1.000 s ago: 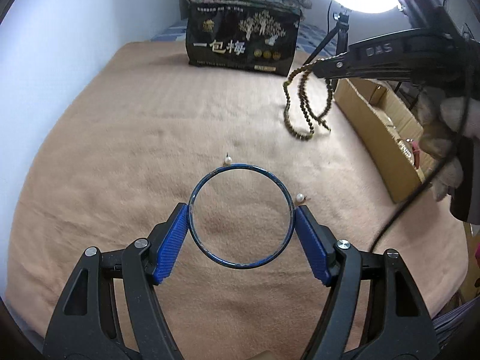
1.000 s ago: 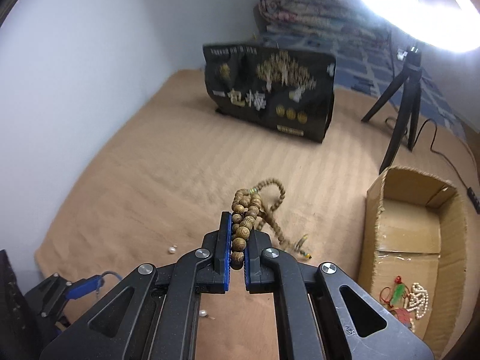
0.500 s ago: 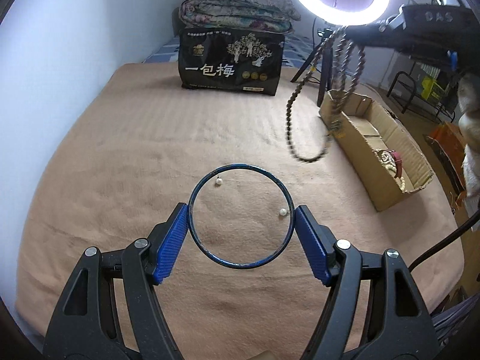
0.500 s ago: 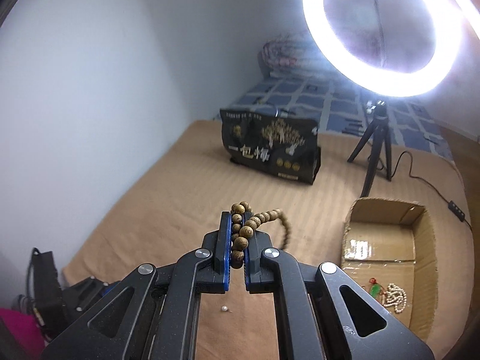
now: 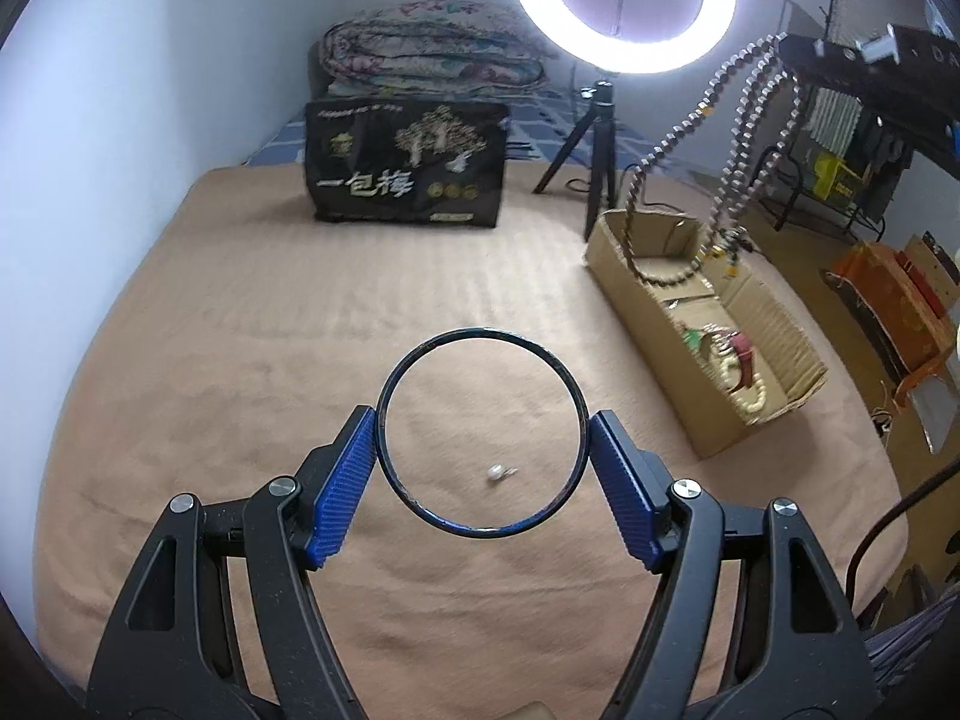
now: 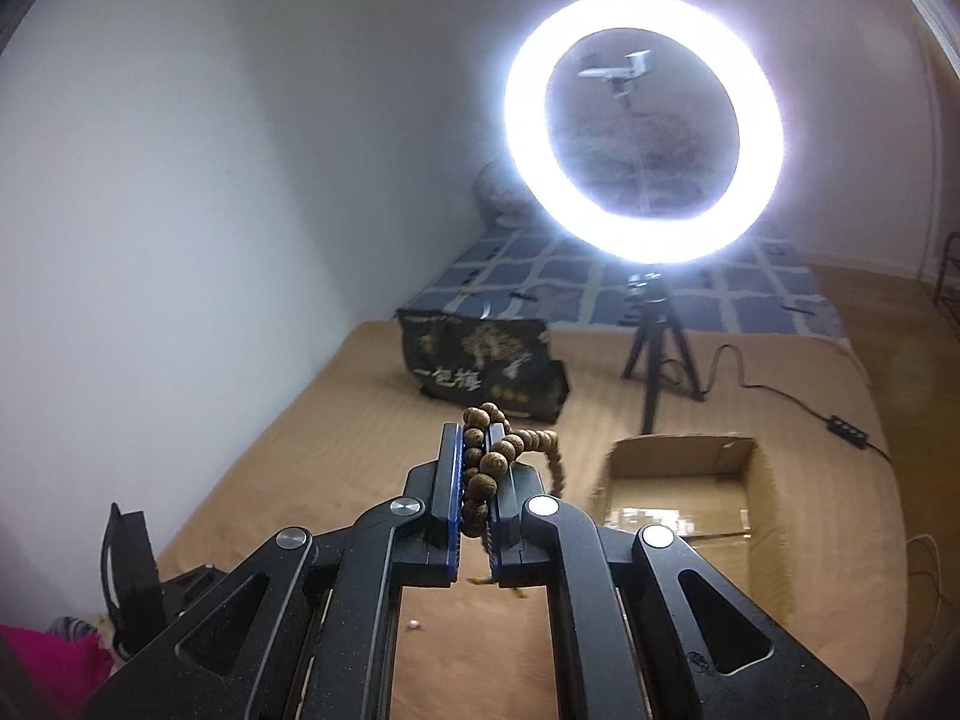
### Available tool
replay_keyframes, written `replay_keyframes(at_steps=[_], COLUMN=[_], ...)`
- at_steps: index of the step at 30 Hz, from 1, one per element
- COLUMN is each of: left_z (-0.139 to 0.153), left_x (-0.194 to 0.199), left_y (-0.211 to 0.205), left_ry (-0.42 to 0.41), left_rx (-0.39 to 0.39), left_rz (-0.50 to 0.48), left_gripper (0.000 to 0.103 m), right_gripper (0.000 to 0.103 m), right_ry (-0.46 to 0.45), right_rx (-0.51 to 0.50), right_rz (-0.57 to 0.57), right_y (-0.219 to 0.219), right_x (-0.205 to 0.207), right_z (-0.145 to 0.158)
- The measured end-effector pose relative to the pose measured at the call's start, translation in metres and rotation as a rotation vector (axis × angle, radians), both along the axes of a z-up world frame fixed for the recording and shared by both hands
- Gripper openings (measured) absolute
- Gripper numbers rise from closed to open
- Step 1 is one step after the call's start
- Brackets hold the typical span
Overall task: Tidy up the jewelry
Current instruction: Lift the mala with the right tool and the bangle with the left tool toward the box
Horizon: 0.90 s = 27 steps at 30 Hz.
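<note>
Bangle [image 5: 480,432] first, in the left wrist view: the thin dark-blue hoop sits flat between the blue pads of the left gripper [image 5: 480,468], whose jaws stand wide and press on opposite sides of the rim, so the hoop is braced across its width and carried level above the tan blanket [image 5: 240,360]. Through the hoop a loose pearl earring [image 5: 497,471] shows lying on the blanket below, not yet collected. To the right the cardboard box [image 5: 636,282] stands open on the blanket, already holding a pale bead bracelet [image 5: 747,390] and some red and green pieces; it reads as the place where everything goes. Above its far end the wooden bead strand [image 5: 738,138] hangs in long loops from the other tool, its lowest loop drooping into the box.

In the right wrist view the right gripper [image 6: 477,480] has its jaws nearly together, pinching a bunch of the brown beads, so the rest of the strand trails freely downward. The tool is tilted up toward the ring light [image 6: 645,126], probably raised high so the long loops clear the box wall before release. The box lies just ahead, to the right.
</note>
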<state>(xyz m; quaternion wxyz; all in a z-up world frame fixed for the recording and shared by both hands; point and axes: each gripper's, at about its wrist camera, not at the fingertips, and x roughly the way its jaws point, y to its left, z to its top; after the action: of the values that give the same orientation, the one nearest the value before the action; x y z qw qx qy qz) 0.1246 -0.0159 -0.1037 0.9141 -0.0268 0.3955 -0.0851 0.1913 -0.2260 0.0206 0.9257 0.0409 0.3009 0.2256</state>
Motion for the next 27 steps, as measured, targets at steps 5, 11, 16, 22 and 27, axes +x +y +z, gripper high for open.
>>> replay_keyframes(at_steps=[5,11,16,22,27], left_z=[0.014,0.027,0.032,0.030,0.022], left_x=[0.016,0.041,0.067,0.105,0.131], left_y=[-0.025,-0.058,-0.084,-0.110,-0.131], left_ry=[-0.032,-0.063,-0.075,-0.055,-0.024], left_rx=[0.000,0.000,0.005,-0.027,-0.052], left_rz=[-0.047,-0.099,-0.133,-0.134,-0.134], left_gripper=[0.073,0.073,0.073,0.073,0.073], right_gripper=[0.005,0.005,0.005,0.005,0.005], right_ry=[-0.006,0.010,0.039,0.087,0.129], right_rx=[0.009,0.011,-0.003,-0.010,-0.005], right_rz=[-0.056,-0.117,-0.147,-0.174,-0.187], right_y=[-0.030,-0.065,-0.086,-0.106,-0.118], right_x=[-0.004,-0.005,-0.004,0.001,0.006], right_z=[0.003,-0.002,-0.012,-0.030,-0.044])
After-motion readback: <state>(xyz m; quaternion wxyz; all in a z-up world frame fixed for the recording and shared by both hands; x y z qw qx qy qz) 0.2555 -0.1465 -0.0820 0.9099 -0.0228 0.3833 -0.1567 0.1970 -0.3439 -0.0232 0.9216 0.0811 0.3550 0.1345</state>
